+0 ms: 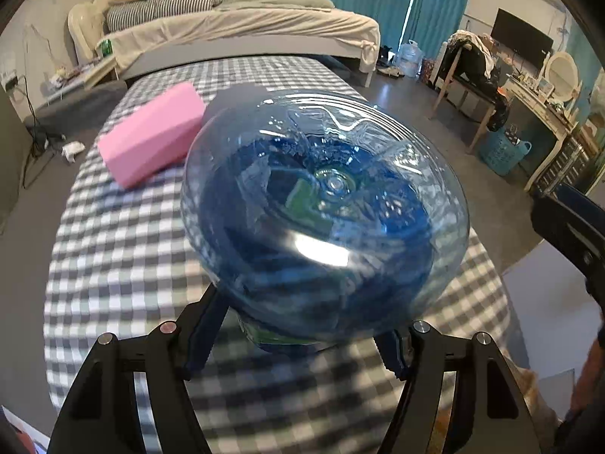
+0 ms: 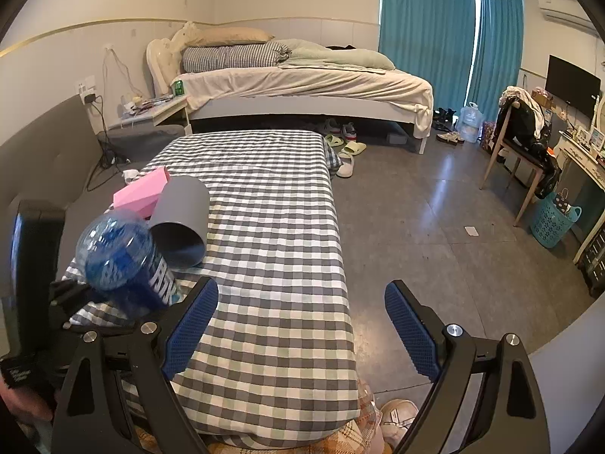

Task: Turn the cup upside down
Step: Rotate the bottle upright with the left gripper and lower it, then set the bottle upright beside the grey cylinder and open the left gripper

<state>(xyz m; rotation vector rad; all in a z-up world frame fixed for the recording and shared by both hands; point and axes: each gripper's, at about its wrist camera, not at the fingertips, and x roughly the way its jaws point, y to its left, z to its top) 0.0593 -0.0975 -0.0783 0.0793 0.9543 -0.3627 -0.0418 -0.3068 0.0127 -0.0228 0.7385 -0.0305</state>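
The grey cup [image 2: 181, 219] lies on its side on the checkered table [image 2: 272, 227], its open mouth towards the right wrist camera and its far end by a pink block [image 2: 140, 193]. In the left wrist view only a grey sliver of the cup [image 1: 234, 98] shows behind a blue plastic bottle [image 1: 325, 196]. My left gripper [image 1: 298, 340] is shut on that bottle, whose base points at the camera. The bottle [image 2: 121, 253] hangs just in front of the cup. My right gripper [image 2: 302, 291] is open and holds nothing, over the table's near right edge.
The pink block [image 1: 151, 140] sits left of the bottle. A grey sofa [image 2: 41, 159] borders the table's left side. Beyond are a bed [image 2: 302, 87], slippers on the floor [image 2: 348, 151], a chair [image 2: 522, 140] and a teal basket [image 2: 552, 223].
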